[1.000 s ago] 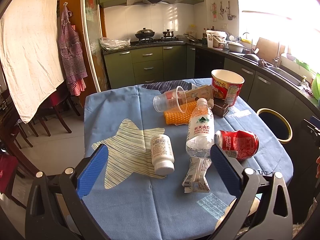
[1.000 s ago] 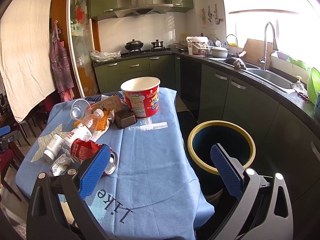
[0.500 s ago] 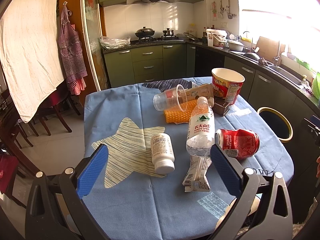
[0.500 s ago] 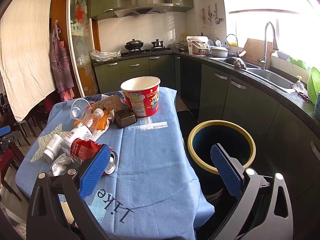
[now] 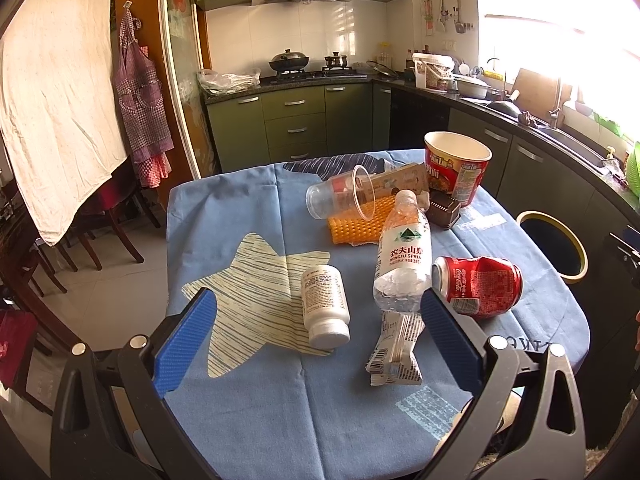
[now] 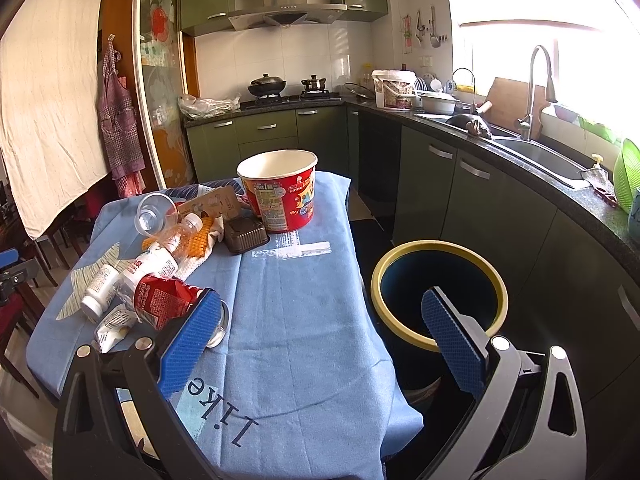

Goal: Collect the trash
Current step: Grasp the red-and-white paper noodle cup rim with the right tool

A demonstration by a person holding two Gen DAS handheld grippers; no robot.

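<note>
Trash lies on a blue tablecloth (image 5: 240, 216): a white pill bottle (image 5: 325, 305), a clear water bottle (image 5: 404, 256), a crushed red can (image 5: 478, 283), a crumpled wrapper (image 5: 396, 350), a clear plastic cup (image 5: 340, 197), an orange mat (image 5: 356, 230), a dark tray (image 5: 442, 209) and a red noodle bowl (image 5: 456, 168). My left gripper (image 5: 318, 334) hovers open over the table's near edge, the pill bottle and wrapper between its pads. My right gripper (image 6: 322, 336) is open at the table's corner; the can (image 6: 168, 300) is by its left pad. The yellow-rimmed bin (image 6: 438, 292) stands right of the table.
Green kitchen cabinets (image 6: 460, 184) and a dark counter with a sink (image 6: 536, 156) run along the right and back. Wooden chairs (image 5: 100, 220) and a hanging white cloth (image 5: 52, 92) are left of the table. The bin (image 5: 554, 242) sits in the gap between table and cabinets.
</note>
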